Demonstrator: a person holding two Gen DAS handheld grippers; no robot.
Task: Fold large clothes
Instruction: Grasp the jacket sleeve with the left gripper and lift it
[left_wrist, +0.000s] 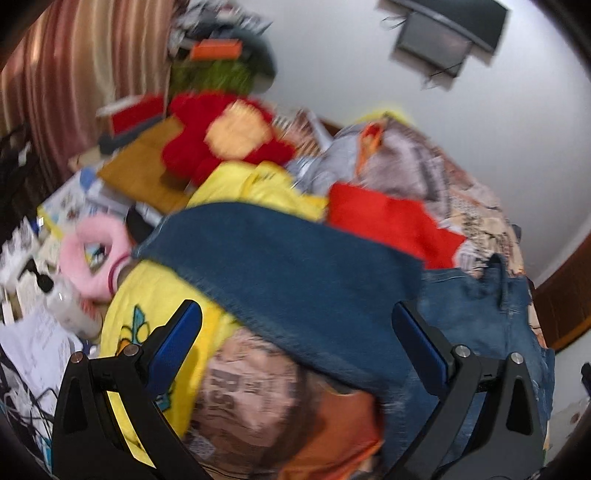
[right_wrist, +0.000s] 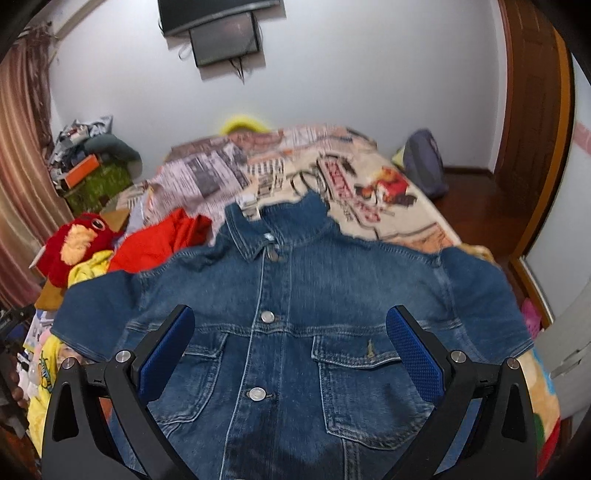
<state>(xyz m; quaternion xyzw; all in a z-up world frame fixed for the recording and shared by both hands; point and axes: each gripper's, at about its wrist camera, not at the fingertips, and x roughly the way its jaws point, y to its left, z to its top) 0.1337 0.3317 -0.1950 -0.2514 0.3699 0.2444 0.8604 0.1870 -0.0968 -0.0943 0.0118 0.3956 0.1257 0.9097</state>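
Note:
A blue denim jacket (right_wrist: 295, 295) lies front up on the bed, buttoned, collar pointing away, both sleeves spread out. My right gripper (right_wrist: 291, 332) is open above its chest, between the two pockets, holding nothing. In the left wrist view the jacket's sleeve (left_wrist: 280, 273) lies across the frame over a yellow cloth (left_wrist: 155, 295). My left gripper (left_wrist: 295, 328) is open over the sleeve's cuff edge and holds nothing. This view is blurred.
A newspaper-print bedspread (right_wrist: 332, 166) covers the bed. A red garment (right_wrist: 162, 240), yellow clothes (right_wrist: 88, 266) and a red plush toy (right_wrist: 74, 243) lie at the jacket's left. A pink ring (left_wrist: 92, 254), bottle (left_wrist: 70, 306) and papers clutter the left. A backpack (right_wrist: 424, 162) stands far right.

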